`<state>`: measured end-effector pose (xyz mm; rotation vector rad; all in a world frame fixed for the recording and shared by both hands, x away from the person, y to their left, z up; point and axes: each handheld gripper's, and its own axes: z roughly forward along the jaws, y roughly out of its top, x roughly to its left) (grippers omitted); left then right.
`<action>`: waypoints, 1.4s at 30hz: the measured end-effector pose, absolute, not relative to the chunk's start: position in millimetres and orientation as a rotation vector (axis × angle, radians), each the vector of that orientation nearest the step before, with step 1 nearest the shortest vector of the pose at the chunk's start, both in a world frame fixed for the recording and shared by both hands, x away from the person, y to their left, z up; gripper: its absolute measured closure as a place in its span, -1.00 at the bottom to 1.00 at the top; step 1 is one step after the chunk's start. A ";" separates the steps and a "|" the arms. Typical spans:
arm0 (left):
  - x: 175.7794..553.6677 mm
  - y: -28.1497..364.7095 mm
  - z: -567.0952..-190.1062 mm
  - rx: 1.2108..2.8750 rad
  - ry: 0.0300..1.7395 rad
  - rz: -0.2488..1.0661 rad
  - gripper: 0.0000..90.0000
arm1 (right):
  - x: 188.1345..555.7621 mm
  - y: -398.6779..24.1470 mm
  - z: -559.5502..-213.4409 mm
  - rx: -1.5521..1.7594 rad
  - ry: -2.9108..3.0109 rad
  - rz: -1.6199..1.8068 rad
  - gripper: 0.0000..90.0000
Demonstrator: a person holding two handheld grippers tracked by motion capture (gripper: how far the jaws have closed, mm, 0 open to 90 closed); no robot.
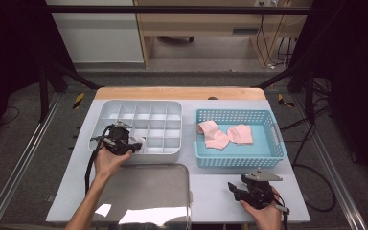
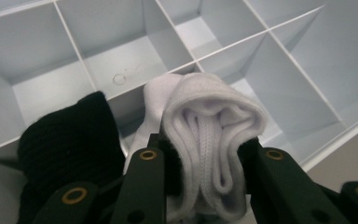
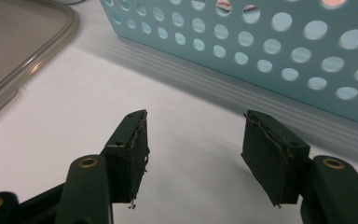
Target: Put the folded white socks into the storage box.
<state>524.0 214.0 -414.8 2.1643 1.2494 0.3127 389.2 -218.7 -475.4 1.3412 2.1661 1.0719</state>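
Observation:
My left gripper (image 1: 126,140) hangs over the front left part of a white divided organiser tray (image 1: 141,102). It is shut on a folded white sock (image 2: 214,121), squeezed between the two black jaws of my left gripper (image 2: 205,151) above a compartment (image 2: 279,93). A black sock (image 2: 70,144) lies in the compartment just to the left. My right gripper (image 1: 235,188) rests low over the white table mat near the front right. In its own view my right gripper (image 3: 193,135) stands open with nothing between the pads.
A light blue perforated basket (image 1: 242,162) holds two pink socks (image 1: 214,135) (image 1: 241,134), right of the tray. Its wall (image 3: 261,51) rises just beyond my right gripper. A clear plastic lid (image 1: 148,191) lies at the front centre, its rim (image 3: 51,51) to the left.

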 end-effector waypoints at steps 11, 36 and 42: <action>528.2 211.2 -419.8 2.160 1.233 0.317 0.25 | 389.1 -217.7 -476.0 1.342 2.176 1.072 -0.11; 521.2 213.5 -425.1 2.089 1.241 0.406 0.65 | 389.2 -214.4 -476.6 1.329 2.190 1.060 -0.11; 519.0 217.1 -421.9 2.060 1.234 0.400 0.46 | 388.9 -214.8 -475.5 1.326 2.182 1.072 -0.11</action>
